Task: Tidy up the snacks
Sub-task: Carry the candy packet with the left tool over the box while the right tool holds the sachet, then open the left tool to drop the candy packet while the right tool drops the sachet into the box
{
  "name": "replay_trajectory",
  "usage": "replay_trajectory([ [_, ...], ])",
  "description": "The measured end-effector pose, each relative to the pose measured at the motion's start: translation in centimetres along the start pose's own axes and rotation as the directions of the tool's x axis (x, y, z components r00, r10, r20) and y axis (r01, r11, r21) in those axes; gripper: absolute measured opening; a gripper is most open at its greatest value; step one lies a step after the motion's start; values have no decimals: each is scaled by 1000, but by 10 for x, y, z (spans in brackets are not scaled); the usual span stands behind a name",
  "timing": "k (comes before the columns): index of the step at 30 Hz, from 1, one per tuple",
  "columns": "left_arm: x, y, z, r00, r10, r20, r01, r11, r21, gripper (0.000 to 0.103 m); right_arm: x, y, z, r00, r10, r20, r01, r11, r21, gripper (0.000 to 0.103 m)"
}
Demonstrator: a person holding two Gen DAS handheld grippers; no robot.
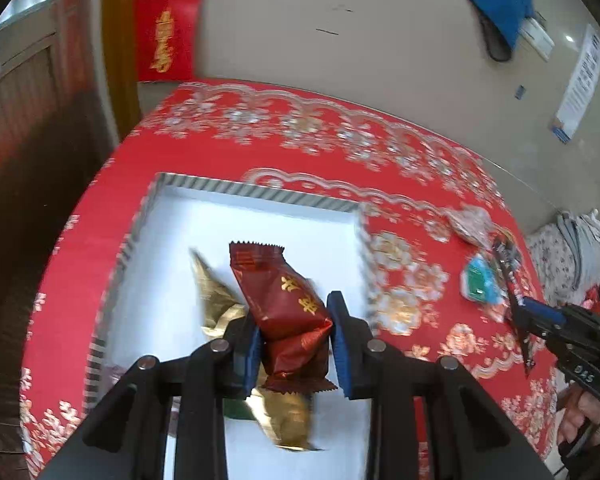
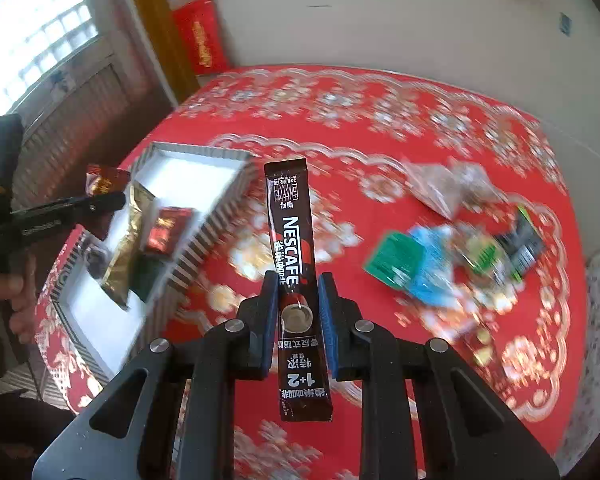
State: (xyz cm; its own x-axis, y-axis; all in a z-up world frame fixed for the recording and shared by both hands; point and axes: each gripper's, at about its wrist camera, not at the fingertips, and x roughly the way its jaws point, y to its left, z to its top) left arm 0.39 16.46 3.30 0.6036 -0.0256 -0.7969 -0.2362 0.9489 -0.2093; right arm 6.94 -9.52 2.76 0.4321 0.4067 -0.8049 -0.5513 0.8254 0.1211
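Two grippers each carry a snack. Left gripper (image 1: 296, 344) has its jaws pinching a red packet (image 1: 288, 316) above the white tray (image 1: 260, 196), over a gold packet (image 1: 216, 300) lying in it. Right gripper (image 2: 296, 320) has its jaws clamped on a Nescafé stick (image 2: 294, 264), right of the tray above the red tabletop (image 1: 420, 152), with loose snacks (image 2: 456, 260) further right.

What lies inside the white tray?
In the tray: a gold packet, a red packet and a dark green packet. Whatever lies under them is hidden.
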Motion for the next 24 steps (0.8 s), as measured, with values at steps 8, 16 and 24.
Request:
replay_trajectory([
  [8,5,50,3,1000,21,-7,-21,998,-51,32,28,54,33,999,44,-8,-45,997,-66,19],
  [16,11,74,8,999,41,-8,-41,998,-50,32,59,102,63,996,83,-31,-85,992,-97,19],
  [24,20,73,6,997,61,-38,-60,998,17,32,88,124,74,992,113,-64,-116,992,-39,19],
])
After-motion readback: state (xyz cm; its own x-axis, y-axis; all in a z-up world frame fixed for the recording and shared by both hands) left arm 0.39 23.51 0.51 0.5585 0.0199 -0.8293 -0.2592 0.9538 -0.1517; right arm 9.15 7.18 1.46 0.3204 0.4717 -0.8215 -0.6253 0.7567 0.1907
